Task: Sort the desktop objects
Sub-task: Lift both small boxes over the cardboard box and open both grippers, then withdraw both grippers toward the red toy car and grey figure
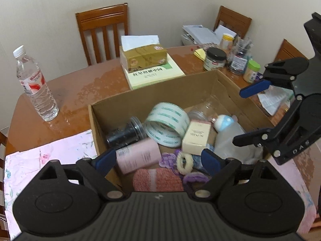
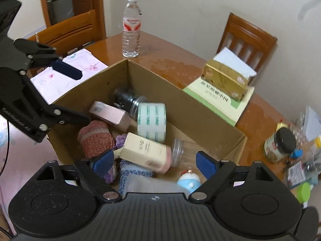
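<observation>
An open cardboard box (image 1: pixel 152 88) on the wooden table holds a clear tape roll (image 1: pixel 168 124), a cream carton (image 1: pixel 197 136), a pink bottle (image 1: pixel 138 153), a dark jar (image 1: pixel 124 134), a pink knitted sock (image 1: pixel 158 180), hair ties and a blue-white toy (image 1: pixel 223 122). My left gripper (image 1: pixel 158 160) hangs open over the box's near edge, above the pink bottle and sock, gripping nothing. My right gripper (image 2: pixel 155 162) is open over the box's other side, above the cream carton (image 2: pixel 146 148); its pads do not press on it. Each gripper shows in the other's view.
A water bottle (image 1: pixel 35 84) stands left of the box. Behind it a tissue box (image 1: pixel 144 58) sits on a book. Jars and papers (image 1: pixel 214 59) crowd the far right corner. A pink floral cloth (image 1: pixel 50 156) covers the near table. Wooden chairs ring the table.
</observation>
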A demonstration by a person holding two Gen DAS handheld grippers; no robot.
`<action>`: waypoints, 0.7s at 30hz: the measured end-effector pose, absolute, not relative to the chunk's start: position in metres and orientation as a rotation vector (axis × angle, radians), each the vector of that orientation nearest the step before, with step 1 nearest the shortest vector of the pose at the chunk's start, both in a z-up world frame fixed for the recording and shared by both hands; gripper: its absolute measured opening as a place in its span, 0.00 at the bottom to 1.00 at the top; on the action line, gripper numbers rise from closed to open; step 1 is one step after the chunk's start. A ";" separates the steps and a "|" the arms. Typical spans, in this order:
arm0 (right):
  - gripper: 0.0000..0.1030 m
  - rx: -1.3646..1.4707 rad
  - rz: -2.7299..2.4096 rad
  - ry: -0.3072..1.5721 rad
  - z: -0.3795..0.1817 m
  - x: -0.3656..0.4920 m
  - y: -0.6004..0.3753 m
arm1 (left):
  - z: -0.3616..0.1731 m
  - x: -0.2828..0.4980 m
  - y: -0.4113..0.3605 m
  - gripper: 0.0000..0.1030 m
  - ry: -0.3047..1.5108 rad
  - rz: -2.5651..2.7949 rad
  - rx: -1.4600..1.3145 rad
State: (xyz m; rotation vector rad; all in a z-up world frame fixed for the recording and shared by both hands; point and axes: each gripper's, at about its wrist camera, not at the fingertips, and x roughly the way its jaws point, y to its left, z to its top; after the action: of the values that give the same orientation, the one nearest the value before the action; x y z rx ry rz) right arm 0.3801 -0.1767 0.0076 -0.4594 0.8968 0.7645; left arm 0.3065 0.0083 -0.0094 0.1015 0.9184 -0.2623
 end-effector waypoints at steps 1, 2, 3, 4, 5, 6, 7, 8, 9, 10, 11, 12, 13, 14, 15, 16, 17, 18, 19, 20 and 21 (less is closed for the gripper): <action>0.89 -0.463 0.761 0.900 0.008 0.378 -0.177 | -0.008 0.304 0.007 0.89 0.921 -0.272 0.109; 0.89 -0.469 0.760 0.903 0.009 0.375 -0.178 | -0.007 0.301 0.006 0.89 0.924 -0.275 0.114; 0.89 -0.470 0.756 0.903 0.010 0.372 -0.179 | -0.005 0.298 0.005 0.89 0.928 -0.277 0.117; 0.89 -0.463 0.749 0.903 0.012 0.370 -0.180 | -0.004 0.294 0.004 0.89 0.930 -0.286 0.121; 0.89 -0.451 0.744 0.908 0.014 0.366 -0.182 | -0.002 0.291 0.003 0.89 0.932 -0.295 0.125; 0.89 -0.437 0.746 0.914 0.017 0.362 -0.184 | 0.000 0.287 0.002 0.89 0.931 -0.303 0.130; 0.89 -0.427 0.750 0.914 0.020 0.358 -0.186 | 0.002 0.282 0.000 0.89 0.927 -0.314 0.136; 0.89 -0.423 0.751 0.908 0.023 0.353 -0.188 | 0.003 0.278 -0.001 0.89 0.920 -0.327 0.144; 0.90 -0.426 0.754 0.900 0.026 0.347 -0.190 | 0.003 0.272 -0.002 0.89 0.907 -0.337 0.154; 0.90 -0.430 0.758 0.888 0.027 0.342 -0.191 | 0.003 0.266 -0.004 0.89 0.894 -0.345 0.165; 0.92 -0.431 0.760 0.871 0.028 0.336 -0.193 | 0.001 0.259 -0.005 0.90 0.880 -0.358 0.179; 0.93 -0.428 0.757 0.856 0.027 0.330 -0.195 | -0.002 0.252 -0.006 0.90 0.868 -0.372 0.194; 0.94 -0.425 0.760 0.840 0.025 0.323 -0.198 | -0.004 0.245 -0.008 0.90 0.858 -0.378 0.206; 0.94 -0.425 0.757 0.823 0.023 0.316 -0.200 | -0.006 0.237 -0.009 0.90 0.849 -0.386 0.215; 0.94 -0.427 0.749 0.811 0.020 0.308 -0.202 | -0.007 0.230 -0.010 0.90 0.845 -0.391 0.215; 0.94 -0.425 0.750 0.801 0.018 0.300 -0.205 | -0.008 0.222 -0.011 0.90 0.851 -0.386 0.209; 0.94 -0.414 0.740 0.800 0.015 0.290 -0.208 | -0.008 0.215 -0.013 0.90 0.863 -0.400 0.205; 0.94 -0.409 0.744 0.812 0.014 0.283 -0.210 | -0.010 0.208 -0.015 0.90 0.868 -0.431 0.215; 0.94 -0.420 0.765 0.821 0.011 0.276 -0.212 | -0.011 0.202 -0.018 0.90 0.865 -0.450 0.232; 0.94 -0.443 0.772 0.813 0.009 0.267 -0.213 | -0.012 0.196 -0.020 0.90 0.856 -0.459 0.251; 0.94 -0.463 0.760 0.798 0.008 0.257 -0.215 | -0.015 0.190 -0.023 0.90 0.853 -0.465 0.264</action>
State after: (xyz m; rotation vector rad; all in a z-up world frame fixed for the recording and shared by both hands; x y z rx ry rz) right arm 0.2572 -0.2153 0.0076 -0.4633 0.7980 0.7598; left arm 0.1902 -0.0231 -0.0147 0.2635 0.8531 -0.4648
